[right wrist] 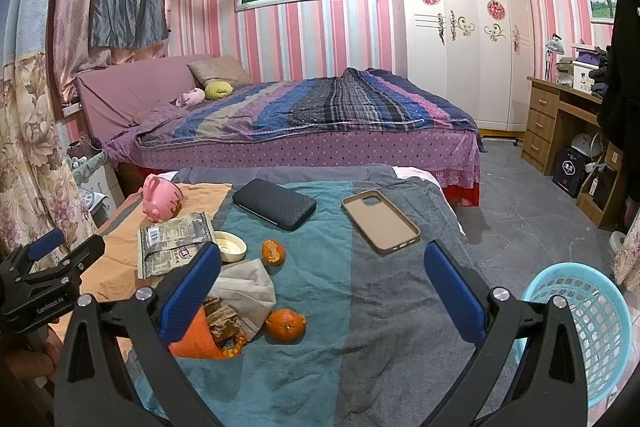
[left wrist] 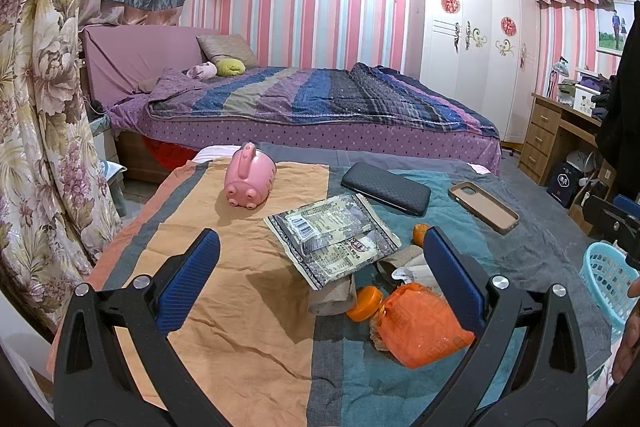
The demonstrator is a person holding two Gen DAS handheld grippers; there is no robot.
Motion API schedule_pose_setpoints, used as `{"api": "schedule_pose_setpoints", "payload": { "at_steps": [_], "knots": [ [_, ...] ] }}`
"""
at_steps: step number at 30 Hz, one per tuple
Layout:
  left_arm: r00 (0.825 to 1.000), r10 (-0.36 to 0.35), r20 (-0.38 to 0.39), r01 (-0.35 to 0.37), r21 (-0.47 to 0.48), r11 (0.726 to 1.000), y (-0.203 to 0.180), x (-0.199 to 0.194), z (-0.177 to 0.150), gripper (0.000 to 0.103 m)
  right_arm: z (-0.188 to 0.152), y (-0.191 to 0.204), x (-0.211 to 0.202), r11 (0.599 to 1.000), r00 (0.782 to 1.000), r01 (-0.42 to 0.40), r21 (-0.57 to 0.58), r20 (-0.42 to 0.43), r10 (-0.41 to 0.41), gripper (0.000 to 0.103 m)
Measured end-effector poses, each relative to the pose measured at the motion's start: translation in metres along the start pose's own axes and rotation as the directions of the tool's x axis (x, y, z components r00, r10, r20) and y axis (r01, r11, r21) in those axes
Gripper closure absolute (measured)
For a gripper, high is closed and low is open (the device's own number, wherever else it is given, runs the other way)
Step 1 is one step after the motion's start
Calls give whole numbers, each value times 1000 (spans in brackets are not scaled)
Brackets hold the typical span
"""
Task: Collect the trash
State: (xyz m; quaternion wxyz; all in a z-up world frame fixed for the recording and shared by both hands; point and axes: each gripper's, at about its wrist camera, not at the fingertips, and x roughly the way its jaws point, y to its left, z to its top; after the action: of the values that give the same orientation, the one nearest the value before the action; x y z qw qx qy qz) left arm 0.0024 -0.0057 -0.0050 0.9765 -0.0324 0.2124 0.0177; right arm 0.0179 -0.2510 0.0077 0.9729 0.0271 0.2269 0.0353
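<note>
Both claws, left claw (left wrist: 320, 267) and right claw (right wrist: 322, 281), gape wide and empty above the tabletop (right wrist: 360, 347). A crumpled orange wrapper (right wrist: 208, 337) spilling scraps lies beside an orange (right wrist: 285, 325) and a printed foil packet (left wrist: 332, 239).

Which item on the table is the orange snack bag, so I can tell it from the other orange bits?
Start at the striped cloth covering the table, then go to the trash cluster at its near left. The orange snack bag lies closest to the camera there, beside crumpled tissue. Unlike the round orange peels, it is a torn-open crinkled plastic wrapper with scraps spilling out.
</note>
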Motion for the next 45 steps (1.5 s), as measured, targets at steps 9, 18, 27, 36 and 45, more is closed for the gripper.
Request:
{"api": "schedule_pose_setpoints", "payload": {
  "at_steps": [9, 18, 27, 36, 45],
  "knots": [
    [1000, 9, -14, -9, -3, 1000, 8, 2, -2, 5, -2, 3, 4, 1000, 1000, 1, -17, -15, -2, 4],
    [998, 8, -63, -7, 12, 1000, 7, 12, -7, 5, -5, 2, 14, 1000, 999, 3, -23, -54, -4, 4],
    [995, -24, -94, 29, 56, 998, -12, 15, -13, 5, -5, -2, 14, 1000, 999, 18, -14, -51, -18, 4],
    [996, -7, -91, 8, 14, 1000, 1, 16, -8, 5, -6, 0, 13, 1000, 999, 3, -16, -51, -4, 4],
    [996, 23, -84, -24, -10, 1000, 15, 16, -5, 5, -8, 8, 14, 999, 998, -15, -32, -54, 13, 4]
  ]
}}
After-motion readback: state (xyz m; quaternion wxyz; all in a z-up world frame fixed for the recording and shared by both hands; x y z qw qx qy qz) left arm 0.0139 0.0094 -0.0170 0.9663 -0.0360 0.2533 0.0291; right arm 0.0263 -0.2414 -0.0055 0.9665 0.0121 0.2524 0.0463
